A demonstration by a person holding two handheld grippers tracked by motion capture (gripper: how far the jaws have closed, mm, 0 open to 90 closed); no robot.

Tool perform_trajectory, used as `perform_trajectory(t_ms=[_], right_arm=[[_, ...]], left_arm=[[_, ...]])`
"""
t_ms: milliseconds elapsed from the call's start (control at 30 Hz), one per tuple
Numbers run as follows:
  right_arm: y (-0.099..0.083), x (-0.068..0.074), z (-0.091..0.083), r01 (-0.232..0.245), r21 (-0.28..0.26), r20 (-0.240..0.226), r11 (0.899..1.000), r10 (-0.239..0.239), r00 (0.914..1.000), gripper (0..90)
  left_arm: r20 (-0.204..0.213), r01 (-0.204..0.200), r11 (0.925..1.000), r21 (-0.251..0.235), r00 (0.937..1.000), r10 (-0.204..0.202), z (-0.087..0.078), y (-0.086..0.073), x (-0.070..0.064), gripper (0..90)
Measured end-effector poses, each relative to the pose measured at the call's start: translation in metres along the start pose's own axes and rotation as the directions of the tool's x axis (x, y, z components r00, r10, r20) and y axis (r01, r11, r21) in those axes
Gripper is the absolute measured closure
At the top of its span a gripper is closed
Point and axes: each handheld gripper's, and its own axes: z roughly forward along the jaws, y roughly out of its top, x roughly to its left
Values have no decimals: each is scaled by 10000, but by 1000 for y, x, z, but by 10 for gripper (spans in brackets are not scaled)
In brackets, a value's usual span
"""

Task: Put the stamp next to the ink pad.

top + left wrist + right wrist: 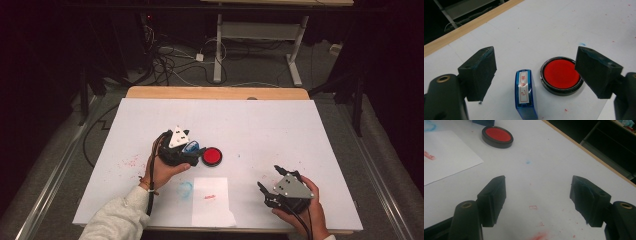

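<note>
A blue stamp (526, 93) with a white label lies flat on the white table cover, just left of a round red ink pad (561, 75) in a black case. My left gripper (536, 75) is open, its jaws wide on either side of the stamp and pad without touching them. From above, the left gripper (192, 151) sits over the stamp (190, 147) beside the ink pad (212, 156). A white sheet of paper (210, 200) with a small red stamped mark lies near the front edge. My right gripper (270, 186) is open at the front right, nothing between its jaws (537, 195).
The white cover (250, 125) carries faint red smudges at the left and a blue smear beside the paper. A wooden table edge (215, 92) runs along the back. Cables and a desk frame lie on the floor beyond.
</note>
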Motion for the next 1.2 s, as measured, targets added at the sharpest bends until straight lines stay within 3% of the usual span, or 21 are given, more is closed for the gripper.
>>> perform_trajectory(t_ms=[433,767,1200], right_arm=[[0,-1,-2,-117,-120,-11,9999,117,9999,293],[1,-1,-2,-148,-161,-41,9998,148,9999,292],[1,-3,-5,-208,-281,-25,9994,208,9998,291]], left_arm=[[56,-693,9969,-360,9976,696,-12,6,-11,176],[197,-1462,9876,-571,9889,1475,-24,9,-24,176],[316,-1820,9806,-725,9823,1846,-37,10,-36,175]])
